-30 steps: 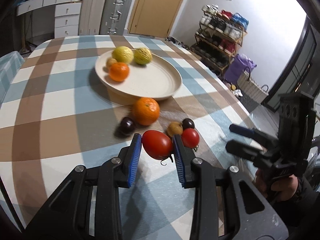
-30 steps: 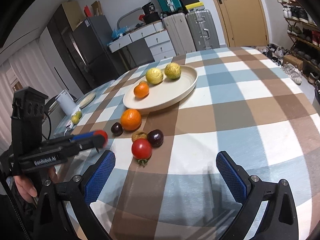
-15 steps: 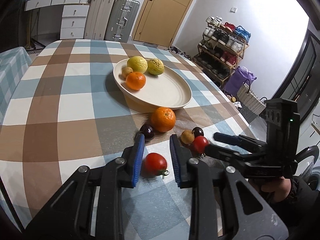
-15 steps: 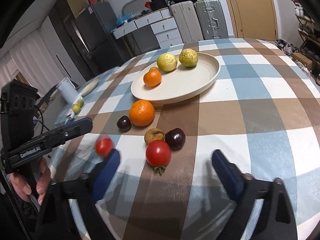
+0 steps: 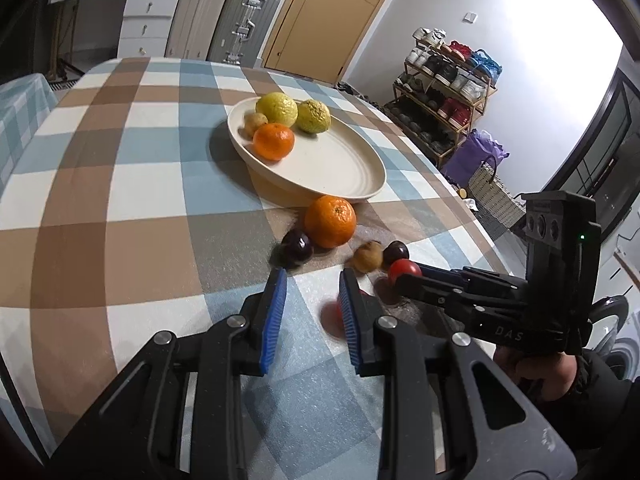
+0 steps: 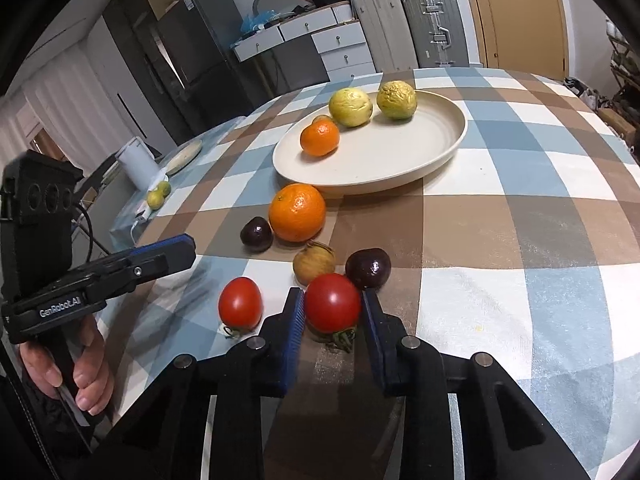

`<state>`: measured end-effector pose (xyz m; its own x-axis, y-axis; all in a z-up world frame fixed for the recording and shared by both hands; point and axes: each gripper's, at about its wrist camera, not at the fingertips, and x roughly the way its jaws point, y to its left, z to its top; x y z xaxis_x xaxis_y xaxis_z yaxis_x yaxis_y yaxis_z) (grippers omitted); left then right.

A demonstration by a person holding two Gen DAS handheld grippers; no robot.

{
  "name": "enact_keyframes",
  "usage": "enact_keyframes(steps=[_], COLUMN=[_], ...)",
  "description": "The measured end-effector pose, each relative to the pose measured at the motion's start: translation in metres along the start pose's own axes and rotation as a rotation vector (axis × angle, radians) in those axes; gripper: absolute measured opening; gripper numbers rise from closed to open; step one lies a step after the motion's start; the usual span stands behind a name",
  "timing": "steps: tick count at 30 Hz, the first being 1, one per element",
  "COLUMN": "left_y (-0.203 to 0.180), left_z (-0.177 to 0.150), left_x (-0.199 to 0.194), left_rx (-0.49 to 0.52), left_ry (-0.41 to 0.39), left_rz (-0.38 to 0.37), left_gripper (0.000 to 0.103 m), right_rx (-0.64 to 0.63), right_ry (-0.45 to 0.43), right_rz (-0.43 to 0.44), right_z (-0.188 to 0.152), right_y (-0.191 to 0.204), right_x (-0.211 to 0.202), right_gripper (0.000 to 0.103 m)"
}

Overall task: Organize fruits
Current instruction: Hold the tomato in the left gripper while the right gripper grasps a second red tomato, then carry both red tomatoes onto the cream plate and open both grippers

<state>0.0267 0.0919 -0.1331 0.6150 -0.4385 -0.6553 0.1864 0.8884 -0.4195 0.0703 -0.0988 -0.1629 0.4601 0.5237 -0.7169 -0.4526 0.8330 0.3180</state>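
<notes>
A cream plate [image 5: 360, 184] [image 6: 440, 152] holds two yellow-green citrus, a small orange and a small brown fruit. In front of it on the checked cloth lie a big orange [image 6: 297, 212], two dark plums [image 6: 256, 232] [image 6: 368, 268] and a brown fruit [image 6: 314, 266]. My right gripper [image 6: 332, 294] is closing, with its blue pads against the sides of a red tomato [image 6: 332, 308]. A second tomato [image 6: 240, 303] [image 5: 330, 314] lies loose on the cloth beside my left gripper [image 5: 312, 276] [image 6: 180, 246], which is shut with nothing between its pads.
The table's right edge [image 5: 480, 232] drops toward a shoe rack [image 5: 448, 80] and a woven basket [image 5: 492, 196]. Suitcases [image 6: 408, 28] and drawers stand behind the table. A lower side table [image 6: 160, 196] with a white cylinder and small green fruits sits to the left.
My left gripper let go of its tomato, which now rests on the cloth to the right of its fingers. My right gripper came forward and closed from wide open around the other tomato.
</notes>
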Motion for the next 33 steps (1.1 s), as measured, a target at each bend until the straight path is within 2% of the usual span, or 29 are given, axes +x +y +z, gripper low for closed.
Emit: enact_keyframes(steps=[3, 6, 10, 13, 19, 28, 29, 31, 33], left_y=[-0.004, -0.011, -0.02, -0.027, -0.034, -0.048, -0.05, -0.052, -0.053], left_z=[0.0, -0.001, -0.003, -0.004, -0.006, -0.009, -0.009, -0.01, -0.012], left_x=[0.003, 0.006, 0.011, 0.016, 0.03, 0.043, 0.044, 0.046, 0.05], left_rx=[0.001, 0.01, 0.02, 0.025, 0.039, 0.086, 0.09, 0.105, 0.114], left_ry=[0.019, 0.039, 0.057, 0.073, 0.11, 0.138, 0.14, 0.149, 0.169], left_rz=[0.003, 0.004, 0.01, 0.019, 0.059, 0.074, 0.076, 0.083, 0.092], left_gripper=[0.025, 0.038, 0.049, 0.053, 0.053, 0.053, 0.052, 0.041, 0.036], right_rx=[-0.006, -0.01, -0.005, 0.001, 0.024, 0.036, 0.04, 0.045, 0.047], right_ry=[-0.02, -0.048, -0.078, -0.097, -0.129, -0.157, -0.16, -0.163, -0.166], right_rz=[0.018, 0.035, 0.066, 0.076, 0.094, 0.109, 0.109, 0.111, 0.111], right_z=[-0.001, -0.002, -0.002, -0.003, -0.007, -0.014, -0.015, -0.016, -0.017], right_y=[0.0, 0.0, -0.004, -0.008, -0.02, -0.03, -0.031, -0.034, -0.035], right_x=[-0.006, -0.014, -0.022, -0.028, -0.043, -0.056, -0.057, -0.06, -0.061], right_gripper=[0.029, 0.029, 0.029, 0.029, 0.029, 0.029, 0.029, 0.029, 0.029])
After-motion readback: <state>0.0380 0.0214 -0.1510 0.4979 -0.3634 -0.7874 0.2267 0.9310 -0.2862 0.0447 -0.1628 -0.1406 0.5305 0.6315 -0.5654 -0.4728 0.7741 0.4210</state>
